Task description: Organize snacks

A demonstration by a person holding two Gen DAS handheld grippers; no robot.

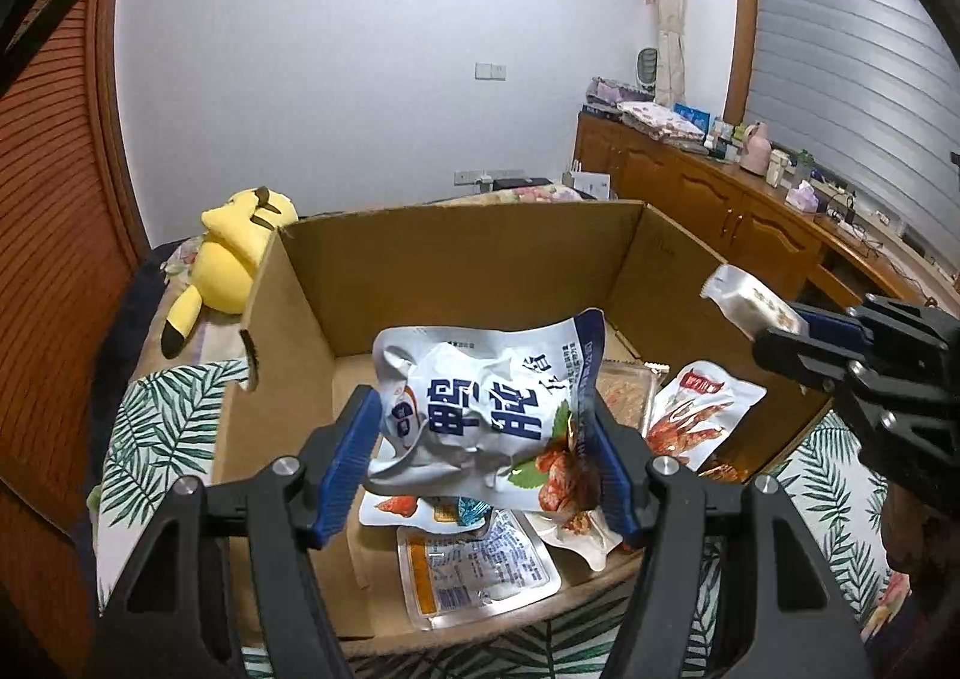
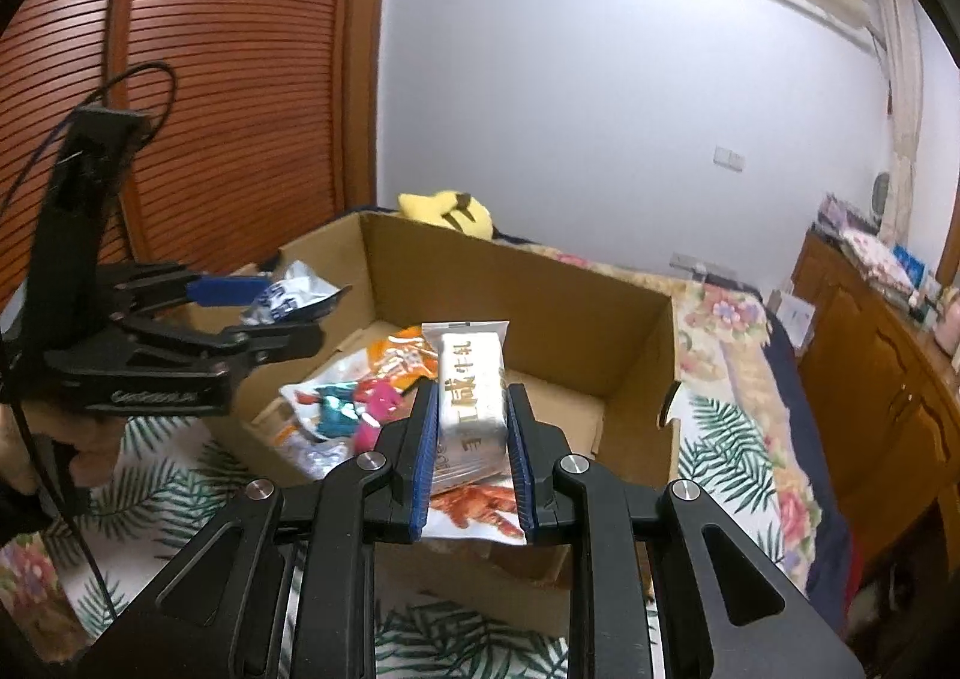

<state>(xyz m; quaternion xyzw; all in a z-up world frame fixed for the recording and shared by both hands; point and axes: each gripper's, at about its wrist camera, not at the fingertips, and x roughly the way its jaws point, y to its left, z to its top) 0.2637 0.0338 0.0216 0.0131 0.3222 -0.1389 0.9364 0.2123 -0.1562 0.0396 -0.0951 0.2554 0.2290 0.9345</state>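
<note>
**Two held packets poised over the open box**

Left wrist view: the left hand-held gripper [image 1: 486, 469], jaws moderately wide, clamps a crumpled white-and-blue snack pouch [image 1: 480, 409] by its side edges. The pouch's long axis runs across the jaws, and it hangs directly above the loose snacks in the cardboard box [image 1: 456, 265], whose bare floor lies ahead and left. At the right edge the right hand-held gripper [image 1: 792, 331] carries a small white packet [image 1: 747, 298] near the box's right wall.

Right wrist view: the right hand-held gripper [image 2: 469, 439], jaws narrow, grips the packet, long axis pointing forward, over the box's near rim; the release probably lies ahead and below.
</note>
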